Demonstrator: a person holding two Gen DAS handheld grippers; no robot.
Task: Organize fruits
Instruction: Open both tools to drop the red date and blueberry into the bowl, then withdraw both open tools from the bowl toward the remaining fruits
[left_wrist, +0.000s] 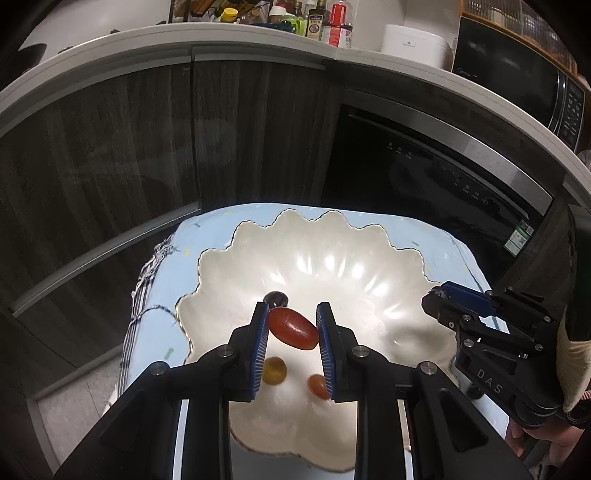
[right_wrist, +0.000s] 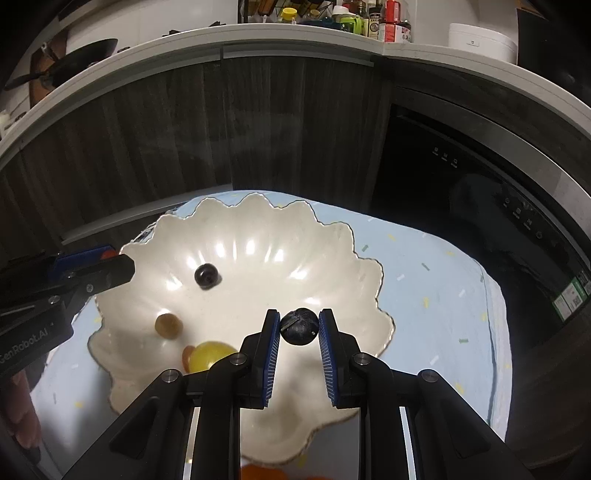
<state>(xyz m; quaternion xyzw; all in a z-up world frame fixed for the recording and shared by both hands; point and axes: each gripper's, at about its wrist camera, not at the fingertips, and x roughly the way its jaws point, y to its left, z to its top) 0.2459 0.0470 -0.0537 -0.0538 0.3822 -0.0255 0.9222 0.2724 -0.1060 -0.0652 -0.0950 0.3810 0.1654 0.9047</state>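
A white scalloped bowl sits on a light blue cloth. My left gripper is shut on an oblong red tomato and holds it above the bowl. My right gripper is shut on a dark round fruit over the bowl's near right side. In the bowl lie a dark berry, a brownish-yellow grape, a small red tomato and a yellow tomato. Each gripper shows in the other's view, the right and the left.
The blue cloth covers a small table in front of dark kitchen cabinets and a black dishwasher. The countertop above carries bottles, a white rice cooker and a microwave. An orange fruit shows at the bottom edge.
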